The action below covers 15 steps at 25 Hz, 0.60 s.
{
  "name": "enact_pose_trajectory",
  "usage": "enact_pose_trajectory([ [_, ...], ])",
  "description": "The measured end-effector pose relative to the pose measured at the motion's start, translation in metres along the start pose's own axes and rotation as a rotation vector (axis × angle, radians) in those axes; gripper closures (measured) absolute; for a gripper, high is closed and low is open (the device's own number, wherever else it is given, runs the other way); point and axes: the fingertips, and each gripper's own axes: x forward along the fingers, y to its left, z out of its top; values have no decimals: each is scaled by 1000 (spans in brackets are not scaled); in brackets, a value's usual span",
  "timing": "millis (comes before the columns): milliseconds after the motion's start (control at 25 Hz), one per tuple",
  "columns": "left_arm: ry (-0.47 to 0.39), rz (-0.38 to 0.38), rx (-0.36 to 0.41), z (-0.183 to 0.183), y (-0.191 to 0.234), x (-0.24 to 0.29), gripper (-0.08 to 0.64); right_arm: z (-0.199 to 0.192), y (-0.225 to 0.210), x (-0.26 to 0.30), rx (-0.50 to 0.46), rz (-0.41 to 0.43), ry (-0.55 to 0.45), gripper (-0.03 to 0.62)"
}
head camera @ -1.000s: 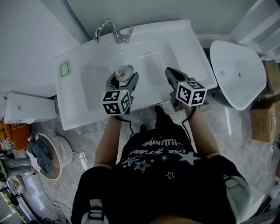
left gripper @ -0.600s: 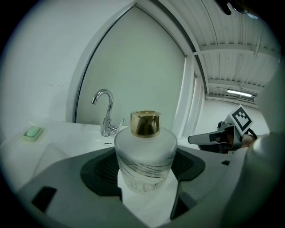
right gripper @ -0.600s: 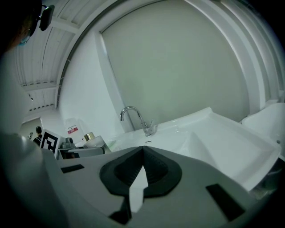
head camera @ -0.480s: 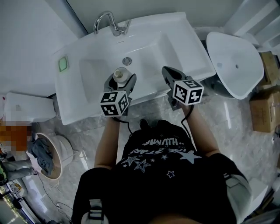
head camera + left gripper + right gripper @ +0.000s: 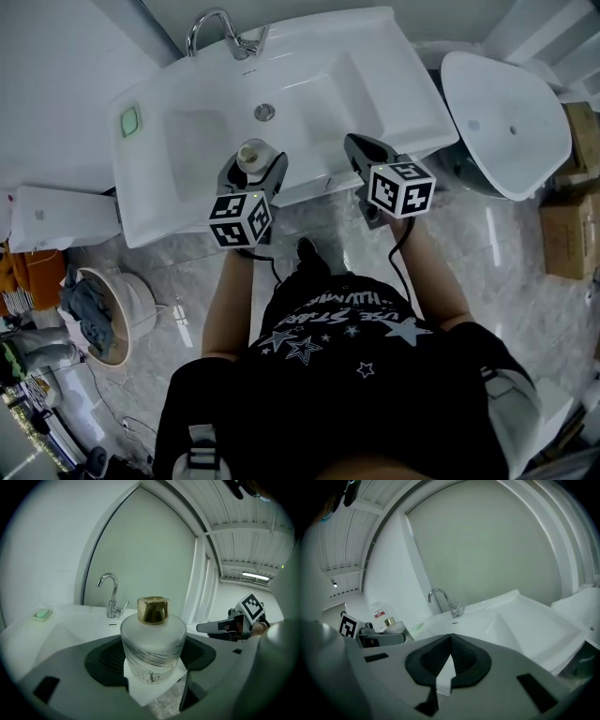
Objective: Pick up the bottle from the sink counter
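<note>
L gripper (image 5: 152,656): jaws part-open, dark pads clamped on both sides of a frosted glass bottle (image 5: 153,641) w/ gold cap (image 5: 153,610). Bottle upright, centred btw the pads, line drawing on its lower body. In head view it's above the front rim of the white sink counter (image 5: 150,220); grey marble floor (image 5: 309,220) shows under the jaws in left gripper view, can't tell if the bottle base touches the counter. R gripper (image 5: 450,644): jaws fully together, pads touching, nothing btw them. It's level w/ the L gripper, well apart to its right, tips over the counter's front right edge. Marker cube (image 5: 239,218) on the L gripper, another (image 5: 401,188) on the R, both near the person's torso. Beyond: basin drain (image 5: 265,112) just past the bottle, chrome faucet (image 5: 217,26) at the back rim, green soap dish (image 5: 128,121) at back left corner. White oval fixture (image 5: 506,103) right of the sink, cardboard boxes (image 5: 567,244) at far right, round bucket w/ cloth (image 5: 94,314) on the floor at left.
</note>
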Motion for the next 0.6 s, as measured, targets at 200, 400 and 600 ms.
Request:
enact_pose_trajectory([
  [200, -1, 10, 0, -6, -29, -17, 219, -5, 1, -25, -6, 38, 8, 586],
  [400, -11, 30, 2, -13, -51, -35, 220, -10, 4, -50, -23, 62, 8, 586],
  [600, -21, 36, 11, -22, -72, -60, 220, -18, 15, -77, -33, 75, 3, 586],
])
